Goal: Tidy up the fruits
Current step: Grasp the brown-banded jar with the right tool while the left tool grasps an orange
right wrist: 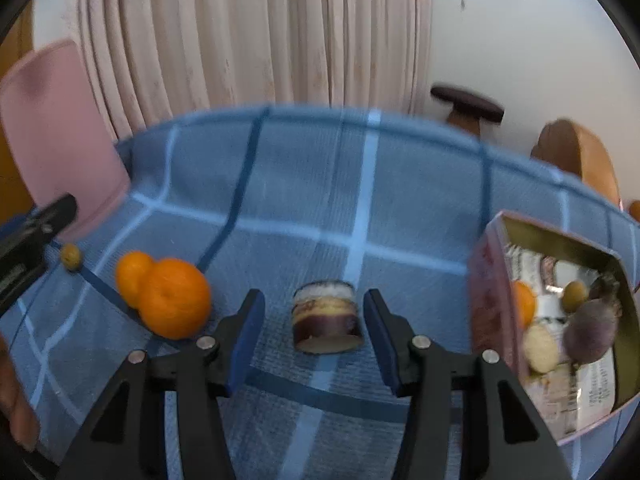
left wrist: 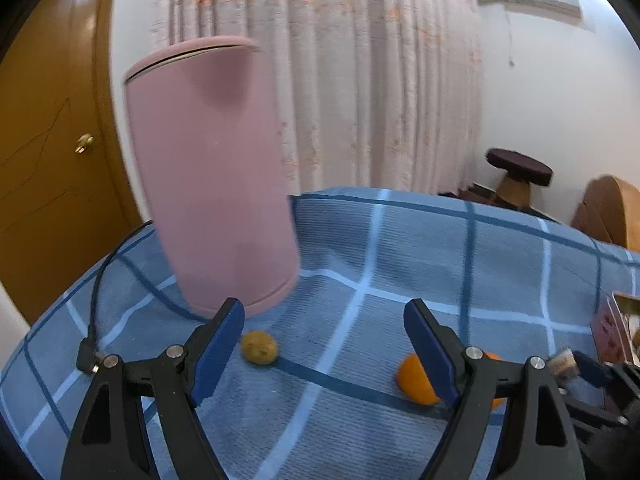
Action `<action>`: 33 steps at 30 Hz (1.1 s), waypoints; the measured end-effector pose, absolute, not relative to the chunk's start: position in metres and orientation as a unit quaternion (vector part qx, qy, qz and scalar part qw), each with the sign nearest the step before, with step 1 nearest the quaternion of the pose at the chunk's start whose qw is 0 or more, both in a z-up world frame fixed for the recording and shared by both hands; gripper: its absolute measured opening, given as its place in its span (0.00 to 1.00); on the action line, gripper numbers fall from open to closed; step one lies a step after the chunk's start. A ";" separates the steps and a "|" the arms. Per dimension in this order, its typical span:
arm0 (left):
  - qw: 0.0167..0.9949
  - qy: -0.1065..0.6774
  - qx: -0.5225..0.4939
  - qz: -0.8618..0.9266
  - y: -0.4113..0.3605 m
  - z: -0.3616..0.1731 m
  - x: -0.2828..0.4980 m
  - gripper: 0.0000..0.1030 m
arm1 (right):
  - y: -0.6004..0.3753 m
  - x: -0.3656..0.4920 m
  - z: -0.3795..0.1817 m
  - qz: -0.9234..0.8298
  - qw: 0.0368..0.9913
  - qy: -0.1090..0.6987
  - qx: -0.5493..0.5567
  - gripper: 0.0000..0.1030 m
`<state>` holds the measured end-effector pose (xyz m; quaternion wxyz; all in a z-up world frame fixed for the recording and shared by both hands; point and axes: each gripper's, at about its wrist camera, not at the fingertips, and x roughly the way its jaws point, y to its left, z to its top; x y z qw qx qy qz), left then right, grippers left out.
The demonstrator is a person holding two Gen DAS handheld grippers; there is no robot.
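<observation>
Two grippers over a blue checked cloth

Two oranges side by side, touching, on the checked cloth. Left gripper spread wide, holding nothing, near a small brown fruit beside a tall pink bin. Right gripper partly spread around a short purple cut piece, blue pads not touching it. Open box off to the right, with an orange, a purple fruit and pale round ones inside.

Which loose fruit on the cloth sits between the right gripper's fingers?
The short purple-skinned cut piece, directly between the right gripper fingers; the two oranges lie off left.
</observation>
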<state>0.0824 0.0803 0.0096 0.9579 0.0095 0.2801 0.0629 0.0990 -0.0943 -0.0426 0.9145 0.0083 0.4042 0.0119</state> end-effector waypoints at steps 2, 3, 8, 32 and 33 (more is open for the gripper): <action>0.958 0.281 0.020 0.051 0.074 0.009 0.082 0.81 | -0.095 0.105 -0.049 0.012 0.905 0.426 0.013 0.51; 0.958 0.283 0.025 0.043 0.071 0.009 0.082 0.81 | -0.096 0.104 -0.048 0.015 0.907 0.421 0.016 0.46; 0.952 0.301 0.036 -0.047 0.051 0.006 0.079 0.81 | -0.103 0.092 -0.044 0.034 0.910 0.411 0.036 0.37; 0.912 0.363 0.170 -0.086 -0.030 -0.033 0.101 0.56 | -0.137 0.013 -0.010 0.038 0.949 0.306 0.062 0.37; 0.914 0.365 0.164 -0.075 -0.026 -0.034 0.102 0.45 | -0.138 0.014 -0.010 0.037 0.949 0.306 0.063 0.37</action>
